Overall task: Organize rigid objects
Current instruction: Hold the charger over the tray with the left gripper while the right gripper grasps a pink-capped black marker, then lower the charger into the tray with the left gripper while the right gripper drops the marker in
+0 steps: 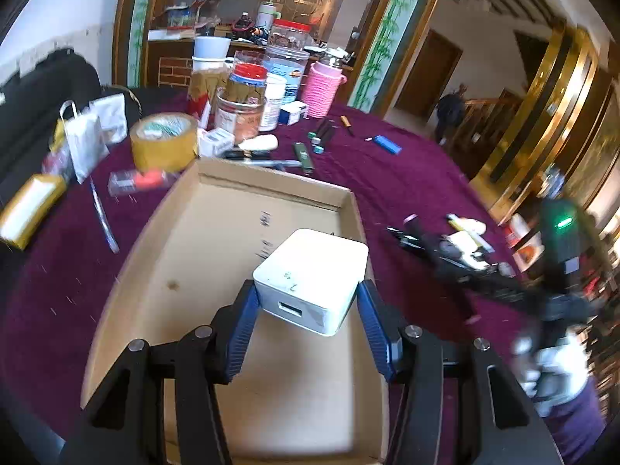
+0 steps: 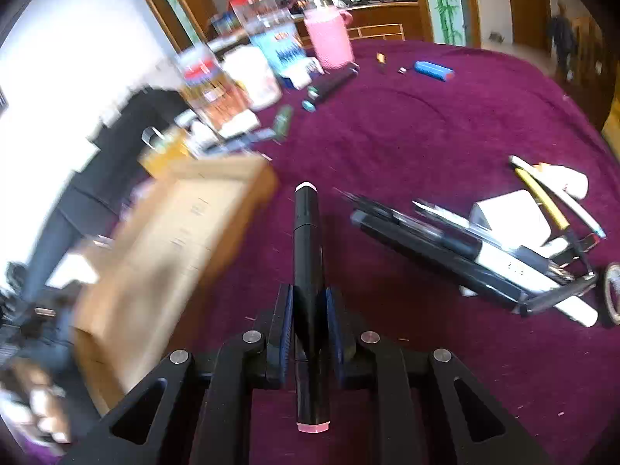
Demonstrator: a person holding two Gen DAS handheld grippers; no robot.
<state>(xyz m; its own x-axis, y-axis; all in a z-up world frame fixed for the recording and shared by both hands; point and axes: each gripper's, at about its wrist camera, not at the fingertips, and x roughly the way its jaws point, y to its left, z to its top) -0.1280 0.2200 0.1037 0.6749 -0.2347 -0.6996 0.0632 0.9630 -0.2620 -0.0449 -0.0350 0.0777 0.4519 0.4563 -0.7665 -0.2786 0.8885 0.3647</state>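
Left gripper: gripping the white box over the carton.
Right gripper: clamping a black marker above the purple cloth.

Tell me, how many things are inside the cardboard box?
1. Only the white charger block shows over the cardboard box, between the left tongs near the box's right wall. The tongs hide some of the near floor, so something small could be hidden.

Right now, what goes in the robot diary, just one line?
left gripper: holding white box over cardboard tray | right gripper: gripping black marker
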